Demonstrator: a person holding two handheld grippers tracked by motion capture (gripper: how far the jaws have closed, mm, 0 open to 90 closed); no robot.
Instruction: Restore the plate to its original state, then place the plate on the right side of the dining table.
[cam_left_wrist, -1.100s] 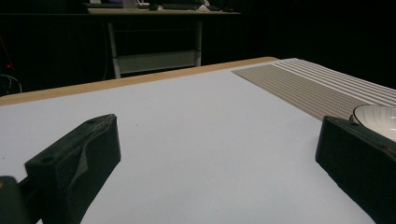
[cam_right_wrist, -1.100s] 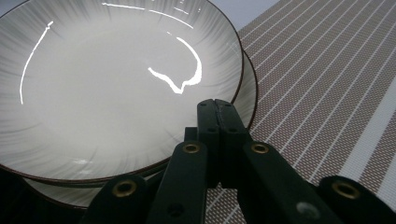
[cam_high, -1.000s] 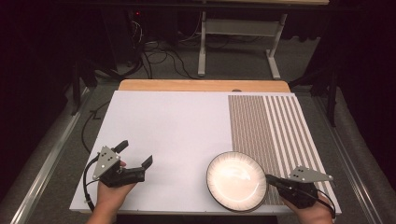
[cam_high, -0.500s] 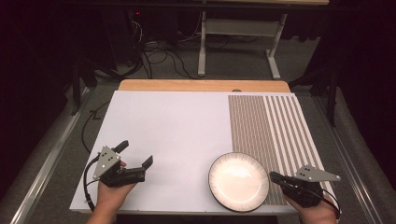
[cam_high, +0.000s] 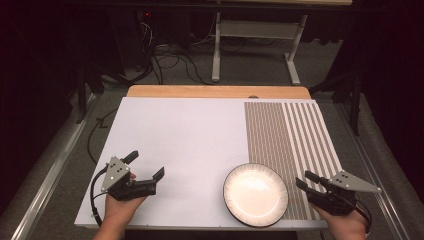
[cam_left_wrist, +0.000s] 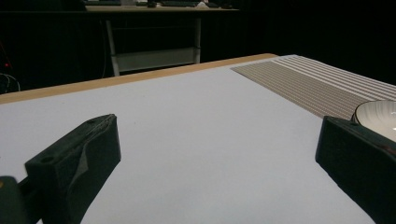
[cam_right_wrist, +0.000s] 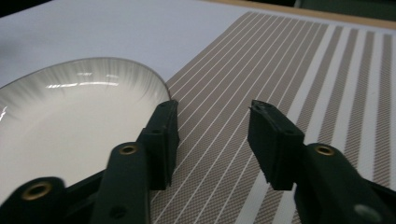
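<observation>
A white plate with a dark rim (cam_high: 255, 195) (cam_right_wrist: 70, 121) lies near the table's front edge, half on the white surface and half on the striped mat. My right gripper (cam_high: 304, 179) (cam_right_wrist: 212, 109) sits just right of the plate, low over the mat. Its jaws have just been opening; they stand apart with nothing between them, and the left jaw is beside the plate's rim. At the front left, my left gripper (cam_high: 146, 165) (cam_left_wrist: 217, 140) rests wide open over bare white table. The plate's edge (cam_left_wrist: 380, 116) shows past its right jaw.
A brown-and-white striped mat (cam_high: 287, 135) covers the right third of the white table top (cam_high: 185, 135). A wooden strip (cam_high: 215, 91) runs along the far edge. Beyond it stand a metal desk frame (cam_high: 255, 45) and floor cables (cam_high: 170, 60).
The right gripper's jaws, shut at the plate's right rim a second ago, have opened and drawn slightly right, off the plate. The left gripper has stayed put.
</observation>
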